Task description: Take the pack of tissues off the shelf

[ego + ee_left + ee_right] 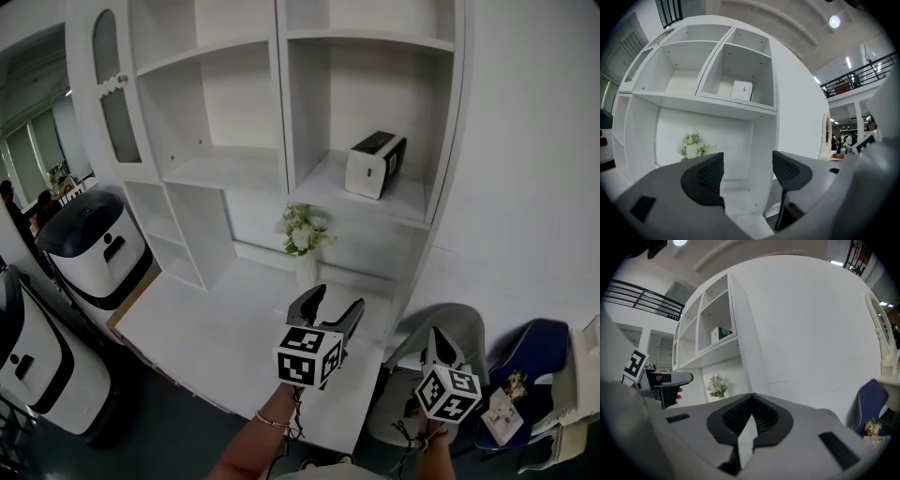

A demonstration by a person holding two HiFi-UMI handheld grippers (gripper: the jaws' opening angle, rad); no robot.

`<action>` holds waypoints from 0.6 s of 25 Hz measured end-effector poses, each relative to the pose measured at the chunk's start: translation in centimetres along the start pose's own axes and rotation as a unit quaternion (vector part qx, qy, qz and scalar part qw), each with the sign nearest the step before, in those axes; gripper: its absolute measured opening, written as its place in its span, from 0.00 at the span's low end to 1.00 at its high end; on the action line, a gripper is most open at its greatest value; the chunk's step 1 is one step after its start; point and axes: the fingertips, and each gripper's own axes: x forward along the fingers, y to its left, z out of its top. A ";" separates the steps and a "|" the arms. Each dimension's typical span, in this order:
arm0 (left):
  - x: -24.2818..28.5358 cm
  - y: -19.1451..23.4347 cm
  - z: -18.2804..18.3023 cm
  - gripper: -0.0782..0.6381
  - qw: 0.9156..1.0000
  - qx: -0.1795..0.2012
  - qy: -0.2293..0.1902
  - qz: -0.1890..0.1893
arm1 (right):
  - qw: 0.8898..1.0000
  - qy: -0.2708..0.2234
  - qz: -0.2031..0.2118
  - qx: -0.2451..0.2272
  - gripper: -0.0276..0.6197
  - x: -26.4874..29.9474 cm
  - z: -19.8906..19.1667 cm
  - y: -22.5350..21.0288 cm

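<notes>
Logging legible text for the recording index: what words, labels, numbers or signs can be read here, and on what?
No words or numbers are readable in any view.
On the pack of tissues: dark print on top, too small to read.
On the cubes of the left gripper and right gripper: black-and-white square patterns, no letters.
On the card at lower right: too blurred to read.

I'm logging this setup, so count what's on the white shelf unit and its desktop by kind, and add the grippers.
Tissue pack: 1
Flower vase: 1
Grippers: 2, the left gripper open, the right gripper shut
Total: 4
</notes>
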 end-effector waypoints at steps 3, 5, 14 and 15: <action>0.2 -0.5 2.3 0.55 1.000 0.002 -0.010 -0.013 | 1.000 -0.001 0.004 0.002 0.05 0.2 0.1 -0.1; 0.4 -0.8 4.0 0.55 1.000 0.008 -0.019 -0.018 | 1.000 -0.002 0.006 0.003 0.05 0.4 0.2 -0.2; 1.4 -0.9 11.4 0.55 0.996 0.048 -0.074 -0.010 | 1.000 0.004 0.017 0.009 0.05 1.0 -0.3 0.0; 1.6 -0.7 12.1 0.55 0.995 0.055 -0.078 -0.007 | 1.000 0.005 0.017 0.010 0.05 1.0 -0.3 0.0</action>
